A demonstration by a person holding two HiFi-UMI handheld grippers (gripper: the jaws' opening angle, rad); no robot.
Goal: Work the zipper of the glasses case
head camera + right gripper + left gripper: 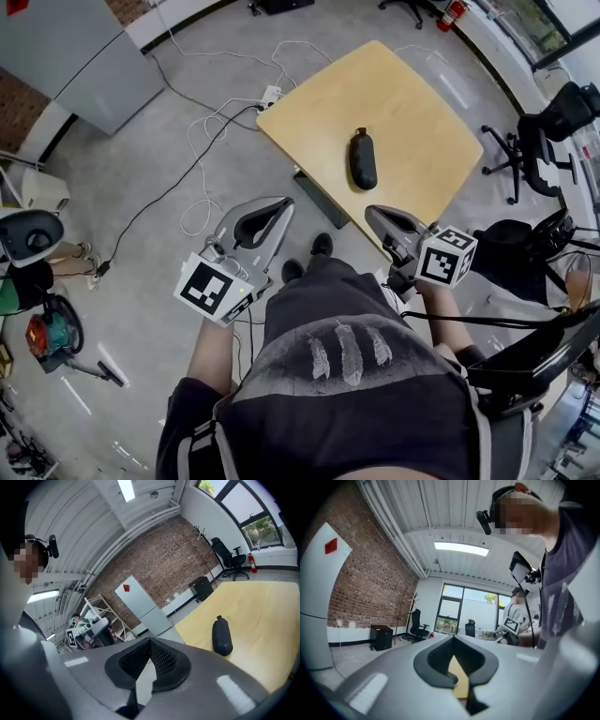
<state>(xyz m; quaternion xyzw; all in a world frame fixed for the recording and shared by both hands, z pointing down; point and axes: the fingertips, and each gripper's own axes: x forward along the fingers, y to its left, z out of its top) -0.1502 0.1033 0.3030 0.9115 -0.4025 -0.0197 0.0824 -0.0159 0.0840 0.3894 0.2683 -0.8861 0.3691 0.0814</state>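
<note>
Both jaw pairs are closed on nothing: left gripper (270, 216) and right gripper (382, 219) hang by the desk's (412, 103) near edge. The glasses case (362, 159) lies mid-desk, untouched. The approach is not yet made, and the next move probably calls for reaching in and opening the jaws.

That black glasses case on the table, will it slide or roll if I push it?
The case lies flat on the smooth table, so a push would probably slide it, not tip it. Its rounded sides suggest it might rock a little. It looks small and likely light, so it may shift when tugged.
</note>
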